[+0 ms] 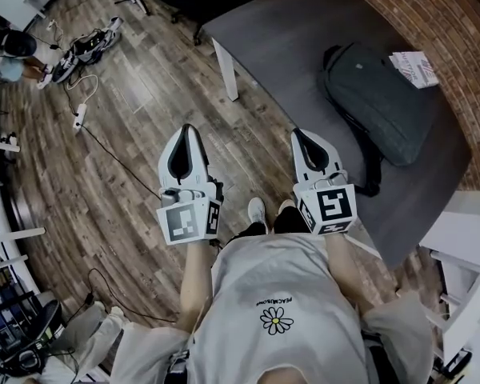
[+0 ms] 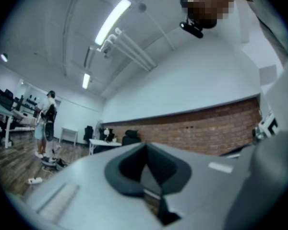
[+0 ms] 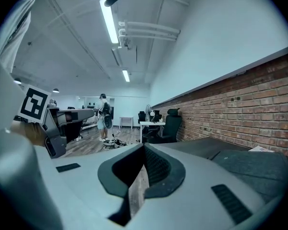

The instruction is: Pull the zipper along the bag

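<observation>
A dark grey bag [image 1: 376,102] lies on the dark table [image 1: 288,30] at the upper right, its black strap trailing toward the table's near edge. No zipper detail shows. My left gripper [image 1: 190,129] hangs over the wooden floor, left of the table, shut and holding nothing. My right gripper [image 1: 299,134] is near the table's front edge, a short way left of the bag, also shut and holding nothing. In the left gripper view the jaws [image 2: 145,146] meet with only the room beyond. The right gripper view shows the closed jaws [image 3: 144,148] and the bag [image 3: 254,169] low at the right.
A white booklet [image 1: 414,68] lies on the table beside the bag, near the brick wall [image 1: 456,22]. A white table leg [image 1: 226,70] stands at the table's left corner. Cables and a power strip [image 1: 78,117] lie on the floor at left. A person [image 3: 104,116] stands far off.
</observation>
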The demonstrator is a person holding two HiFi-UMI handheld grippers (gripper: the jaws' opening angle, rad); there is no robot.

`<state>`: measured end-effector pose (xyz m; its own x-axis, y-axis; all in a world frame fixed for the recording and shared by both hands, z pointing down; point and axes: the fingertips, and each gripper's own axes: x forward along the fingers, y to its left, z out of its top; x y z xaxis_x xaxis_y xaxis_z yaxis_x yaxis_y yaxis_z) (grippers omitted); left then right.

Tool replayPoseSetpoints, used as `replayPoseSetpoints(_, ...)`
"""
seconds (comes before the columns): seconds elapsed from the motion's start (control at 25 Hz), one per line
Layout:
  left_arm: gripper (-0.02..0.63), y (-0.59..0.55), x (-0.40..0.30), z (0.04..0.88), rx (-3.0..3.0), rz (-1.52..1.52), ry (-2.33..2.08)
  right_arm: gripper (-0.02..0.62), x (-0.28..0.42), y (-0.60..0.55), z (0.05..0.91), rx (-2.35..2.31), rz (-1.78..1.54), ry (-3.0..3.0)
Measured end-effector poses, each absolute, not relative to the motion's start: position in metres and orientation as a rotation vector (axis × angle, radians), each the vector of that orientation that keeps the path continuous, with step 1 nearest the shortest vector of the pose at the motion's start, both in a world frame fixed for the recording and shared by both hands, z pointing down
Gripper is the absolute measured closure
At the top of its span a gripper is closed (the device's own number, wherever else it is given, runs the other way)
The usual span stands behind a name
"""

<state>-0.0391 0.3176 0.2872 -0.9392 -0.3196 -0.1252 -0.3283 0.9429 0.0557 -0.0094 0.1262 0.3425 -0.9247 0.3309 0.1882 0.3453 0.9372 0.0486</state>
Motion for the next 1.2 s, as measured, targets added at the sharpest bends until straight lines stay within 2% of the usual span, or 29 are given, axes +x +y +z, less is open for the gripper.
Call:
replayPoseSetpoints(0.28, 0.604, 0.315, -0.044, 0.284, -0.501, 0.113, 2.993, 0.594, -0.021, 0.133, 0.336, -0.538, -0.132, -2.927)
replayPoseSetpoints(0.64, 0.604, 0.234, -0.093, 0.277, -0.62, 0.065, 2.959, 0.594, -0.058, 0.067, 0.336, -0.445, -0.097, -2.971)
replayPoseSetpoints(0.88, 0.604, 0.135, -0.128, 0.288, -0.902, 0.055, 2.892, 0.594, -0.055, -0.016, 0.345, -0.16, -0.054, -3.002)
replayPoseSetpoints(1.2, 0.604, -0.007, -0.137, 0.301, -1.326, 0.036, 2.719, 0.594, -0.025, -0.128, 0.359, 0.314, -0.011, -2.978)
